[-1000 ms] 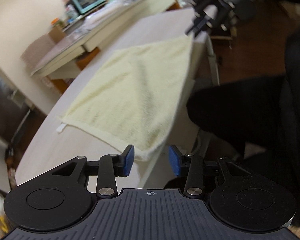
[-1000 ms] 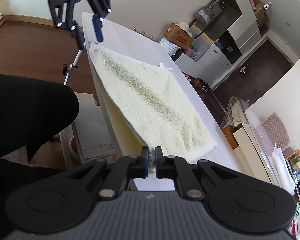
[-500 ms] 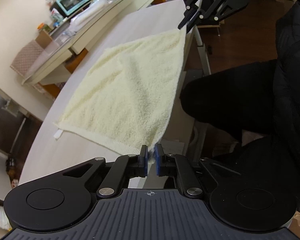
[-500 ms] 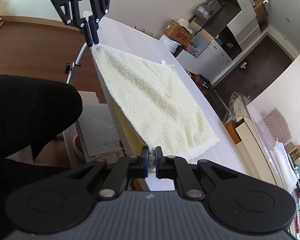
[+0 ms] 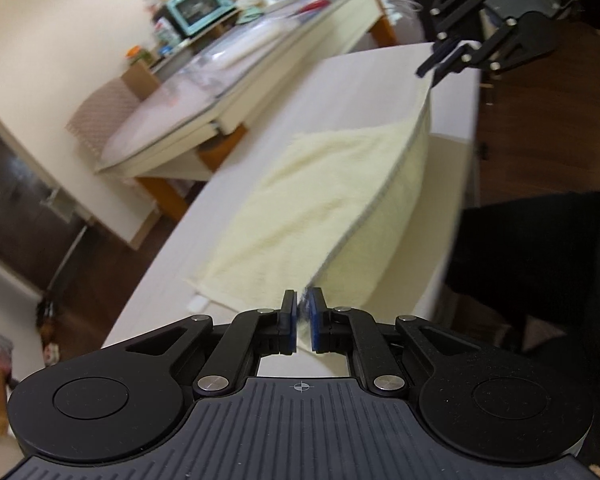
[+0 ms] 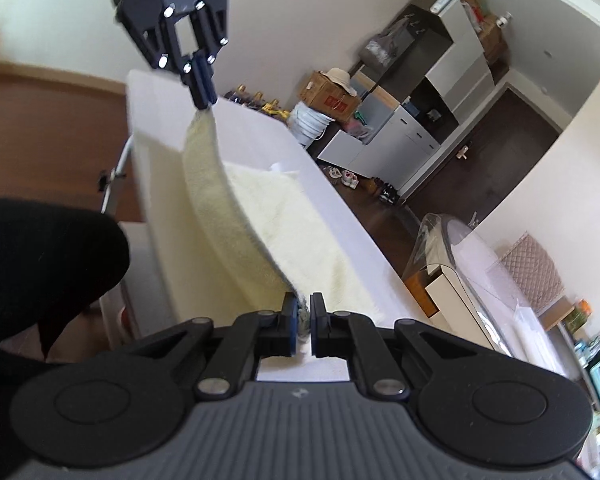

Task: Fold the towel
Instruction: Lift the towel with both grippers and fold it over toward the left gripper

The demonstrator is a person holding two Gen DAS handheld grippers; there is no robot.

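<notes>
A pale yellow towel (image 5: 324, 200) lies on the white table (image 5: 352, 88), its near edge raised off the top. In the left wrist view my left gripper (image 5: 302, 305) is shut on one near corner, and my right gripper (image 5: 430, 74) pinches the other corner at the upper right. The right wrist view shows the towel (image 6: 300, 236) sagging in a curve between my right gripper (image 6: 303, 313), shut on its corner, and my left gripper (image 6: 204, 100) higher up at the far end. The towel's far half still rests on the table (image 6: 156, 132).
A person's dark-clothed leg (image 5: 540, 264) (image 6: 48, 264) sits close to the table's near edge. A long side counter with a teal toaster oven (image 5: 198, 6) runs beyond the table. A cardboard box (image 6: 330, 96) and grey cabinets (image 6: 404, 144) stand by the far wall.
My left gripper closed on the towel's near corner. Both grippers then rose, lifting the towel's near edge off the table so that it hangs between them.
</notes>
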